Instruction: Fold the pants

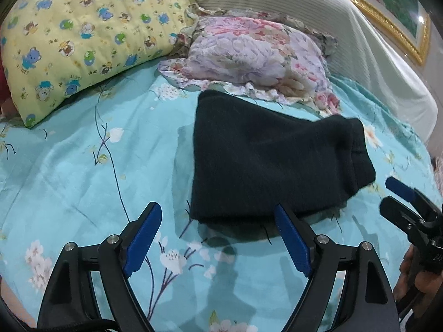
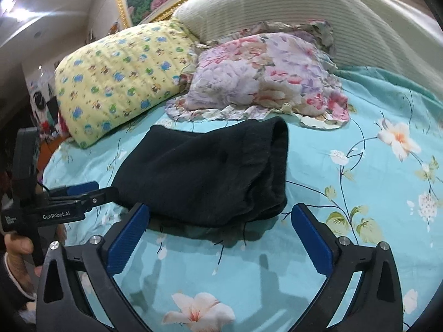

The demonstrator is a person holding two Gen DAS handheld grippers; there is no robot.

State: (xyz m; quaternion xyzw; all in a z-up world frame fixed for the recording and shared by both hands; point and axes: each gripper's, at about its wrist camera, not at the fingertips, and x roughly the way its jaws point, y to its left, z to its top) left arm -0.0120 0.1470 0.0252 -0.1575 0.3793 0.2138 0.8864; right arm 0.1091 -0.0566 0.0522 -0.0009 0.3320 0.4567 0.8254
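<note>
The black pants (image 1: 271, 160) lie folded into a thick bundle on the turquoise flowered bedsheet (image 1: 83, 166); they also show in the right wrist view (image 2: 205, 171). My left gripper (image 1: 218, 213) is open and empty, just in front of the bundle's near edge, its right finger touching or just short of it. My right gripper (image 2: 221, 210) is open and empty, its jaws on either side of the bundle's near edge. The left gripper shows in the right wrist view (image 2: 80, 191) at the bundle's left corner. The right gripper shows in the left wrist view (image 1: 401, 191), beside the bundle's right end.
A yellow cartoon-print pillow (image 1: 83, 36) and a pink flowered pillow (image 1: 257, 55) lie behind the pants, against a white padded headboard (image 1: 346, 27). A gold-framed picture (image 1: 396, 8) hangs above. Open bedsheet (image 2: 373, 166) spreads to the right.
</note>
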